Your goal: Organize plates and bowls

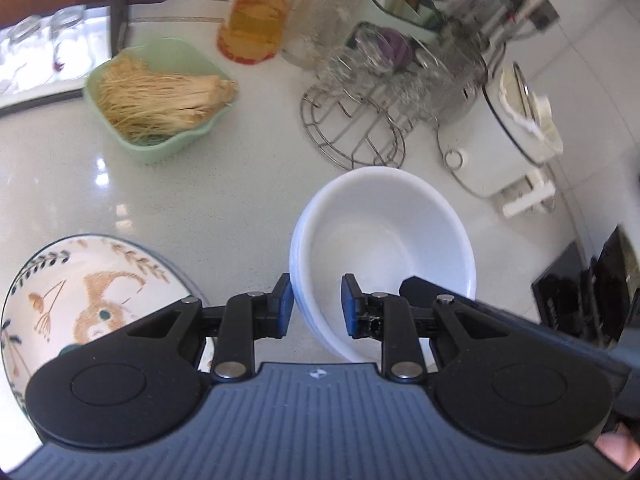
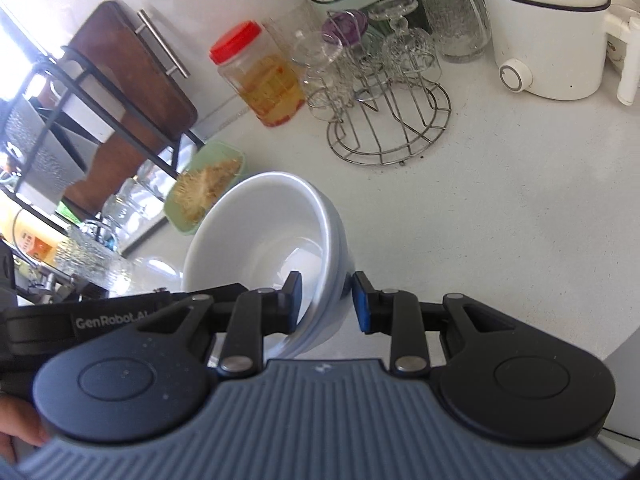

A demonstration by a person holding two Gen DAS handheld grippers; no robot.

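Observation:
A nested stack of white bowls hangs tilted just above the white counter, held from two sides. My left gripper is shut on the near rim, one blue pad outside the wall and one inside. In the right wrist view the same white bowls lean to the left, and my right gripper is shut on their right rim. The right gripper's black body reaches in from the right in the left wrist view. A patterned bowl with a rabbit drawing rests on the counter to the left.
Behind the bowls stand a green dish of enoki mushrooms, a red-lidded jar, a wire rack with glasses and a white appliance. A black object lies at the right edge. A dark shelf frame stands far left.

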